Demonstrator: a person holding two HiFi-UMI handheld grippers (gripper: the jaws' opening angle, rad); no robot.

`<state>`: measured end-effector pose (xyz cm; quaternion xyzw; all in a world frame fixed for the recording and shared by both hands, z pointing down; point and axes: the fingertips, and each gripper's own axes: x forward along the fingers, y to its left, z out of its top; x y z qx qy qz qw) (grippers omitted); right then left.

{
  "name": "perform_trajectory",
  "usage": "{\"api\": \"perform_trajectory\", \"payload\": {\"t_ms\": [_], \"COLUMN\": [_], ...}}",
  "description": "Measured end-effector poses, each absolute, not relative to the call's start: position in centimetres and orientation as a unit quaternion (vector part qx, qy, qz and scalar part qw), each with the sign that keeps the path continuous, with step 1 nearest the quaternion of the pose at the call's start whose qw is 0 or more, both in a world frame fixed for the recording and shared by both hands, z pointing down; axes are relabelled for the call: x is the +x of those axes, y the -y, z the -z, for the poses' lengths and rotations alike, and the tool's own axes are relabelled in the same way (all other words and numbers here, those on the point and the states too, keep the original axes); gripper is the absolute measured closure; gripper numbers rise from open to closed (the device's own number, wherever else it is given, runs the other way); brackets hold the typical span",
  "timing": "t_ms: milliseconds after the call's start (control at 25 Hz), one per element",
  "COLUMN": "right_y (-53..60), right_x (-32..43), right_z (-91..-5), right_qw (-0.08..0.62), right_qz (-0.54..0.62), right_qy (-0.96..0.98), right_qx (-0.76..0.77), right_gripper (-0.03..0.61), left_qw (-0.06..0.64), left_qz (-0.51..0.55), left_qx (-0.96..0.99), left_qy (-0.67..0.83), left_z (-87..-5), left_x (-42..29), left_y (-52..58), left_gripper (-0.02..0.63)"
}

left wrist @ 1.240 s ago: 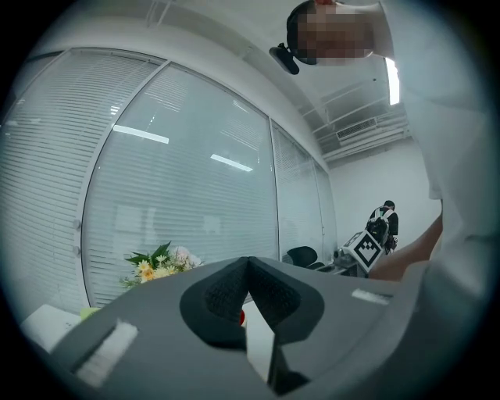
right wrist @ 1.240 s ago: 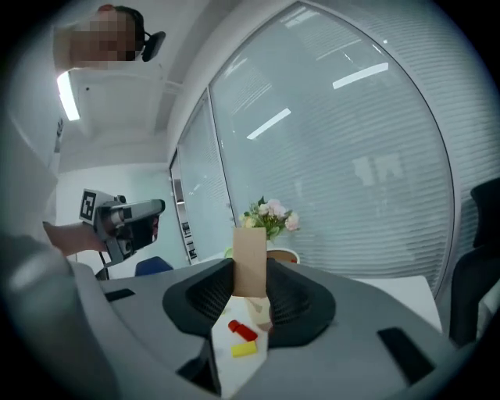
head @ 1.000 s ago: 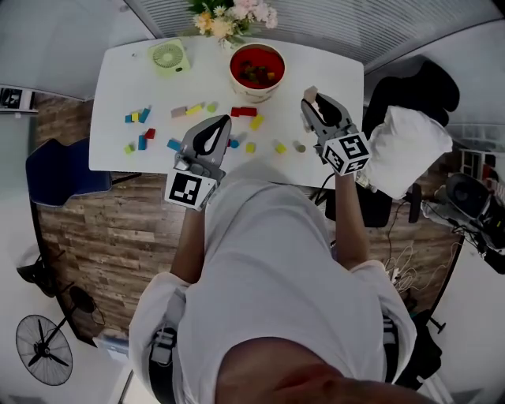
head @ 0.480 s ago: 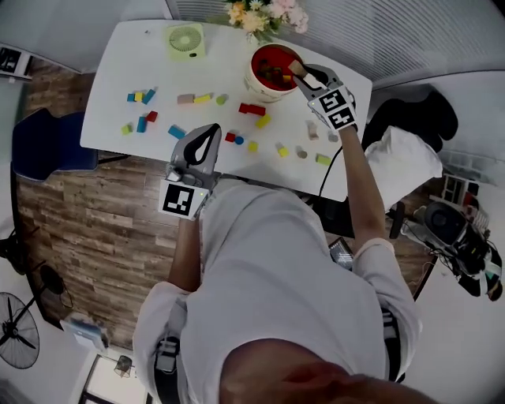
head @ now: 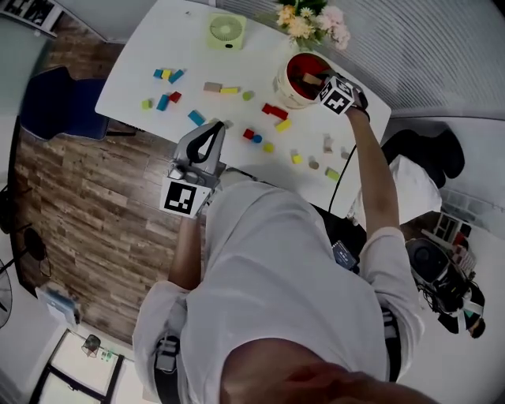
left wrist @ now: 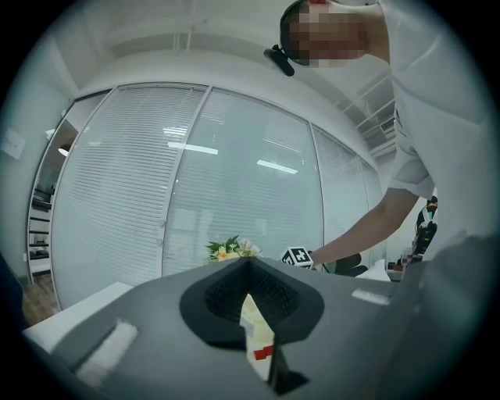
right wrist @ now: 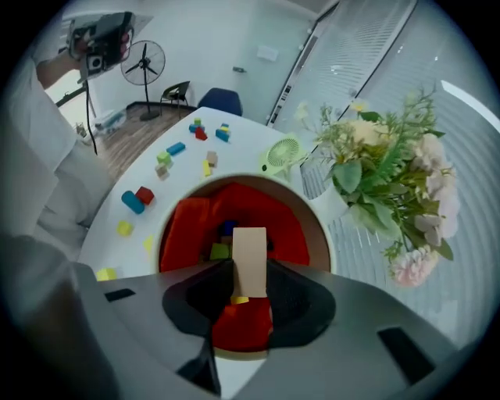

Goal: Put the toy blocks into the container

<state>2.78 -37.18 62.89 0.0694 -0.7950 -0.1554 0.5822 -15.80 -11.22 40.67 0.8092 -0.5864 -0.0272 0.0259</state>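
Observation:
A red bowl (head: 282,85) with a white outside stands at the table's far right, with several blocks inside it. My right gripper (head: 317,80) hangs over its opening, shut on a tan block (right wrist: 250,258); the bowl's red wall (right wrist: 183,230) fills the right gripper view below. Loose coloured blocks lie across the white table (head: 134,59): a blue and yellow cluster (head: 166,76), a long red one (head: 274,111), a blue one (head: 196,118). My left gripper (head: 216,125) is at the table's near edge, its jaws together with nothing held.
A green desk fan (head: 226,31) and a vase of flowers (head: 312,20) stand at the table's far edge, the flowers just behind the bowl. A blue chair (head: 47,102) is at the table's left end. White cloth (head: 410,185) lies on a dark chair right.
My right gripper has carried the tan block from the table's right side up to over the red bowl. The left gripper has stayed near the front edge.

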Motion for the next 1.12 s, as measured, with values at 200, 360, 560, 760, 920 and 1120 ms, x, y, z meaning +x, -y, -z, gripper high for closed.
{"api": "perform_trajectory", "payload": {"t_ms": [200,360,560,760,920,1120], "right_y": [37.5,37.9,38.0,37.5,36.2,31.8], "right_x": [3.0,3.0,2.7,2.1,3.5,3.9], "right_z": [-64.4,-64.3,-63.7,-61.4,-56.6,-50.2], "right_qw": [0.612,0.61,0.593,0.512,0.38,0.189], "right_qz": [0.158,0.141,0.135,0.103,0.042,-0.037], "right_qy": [0.773,0.778,0.791,0.845,0.902,0.945], "right_qx": [0.045,0.059,0.073,0.112,0.202,0.266], "right_gripper": [0.446,0.402,0.347,0.48,0.577,0.577], "left_qw": [0.023,0.027,0.02,0.005,0.01,0.011], "left_qz": [0.026,0.024,0.016,-0.002,-0.01,0.004], "left_qx": [0.805,0.808,0.816,0.828,0.843,0.855], "left_qy": [0.592,0.588,0.578,0.561,0.537,0.519], "left_z": [-40.5,-40.5,-40.5,-40.6,-40.9,-40.2], "left_x": [-16.0,-15.7,-15.4,-14.3,-12.6,-11.3], "left_y": [10.6,10.5,11.1,11.7,12.4,13.5], "left_gripper": [0.618,0.618,0.618,0.618,0.618,0.618]}}
